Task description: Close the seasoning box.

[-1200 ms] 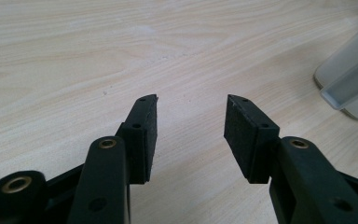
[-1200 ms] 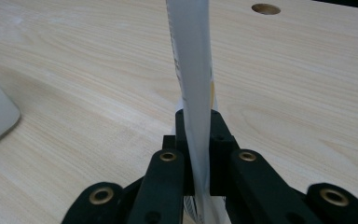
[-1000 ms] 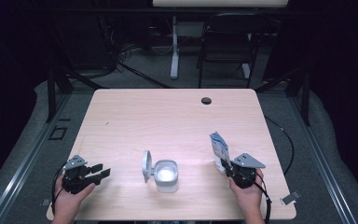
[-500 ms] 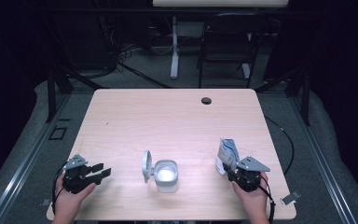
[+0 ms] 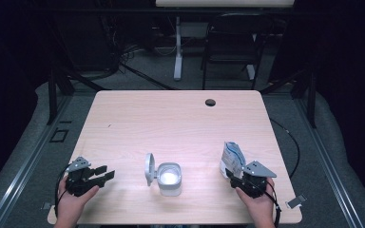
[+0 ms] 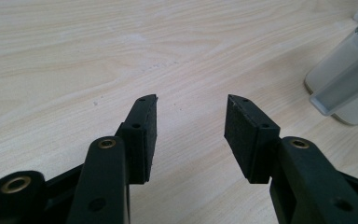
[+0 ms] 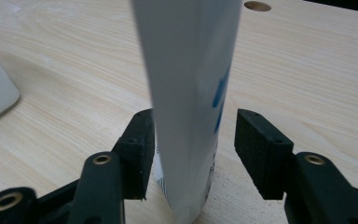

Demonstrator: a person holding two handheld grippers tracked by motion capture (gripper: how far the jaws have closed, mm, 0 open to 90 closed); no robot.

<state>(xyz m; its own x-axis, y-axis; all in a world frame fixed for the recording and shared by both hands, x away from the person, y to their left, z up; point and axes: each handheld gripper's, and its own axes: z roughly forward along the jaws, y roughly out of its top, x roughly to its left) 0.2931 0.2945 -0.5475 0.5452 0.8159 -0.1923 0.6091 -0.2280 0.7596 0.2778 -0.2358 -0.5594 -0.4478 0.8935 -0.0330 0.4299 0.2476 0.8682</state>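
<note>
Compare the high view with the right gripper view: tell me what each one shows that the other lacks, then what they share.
High view alone: the left gripper with open jaws, both of the person's hands, the container's raised lid, and the chair beyond the table.

Right gripper view alone: the right gripper seen close up. Its jaws have just been opening; the far pad stands clear of the white and blue packet, which stands upright on the table between them.

Both: the packet, the wooden table, its round hole, and the white container.
</note>
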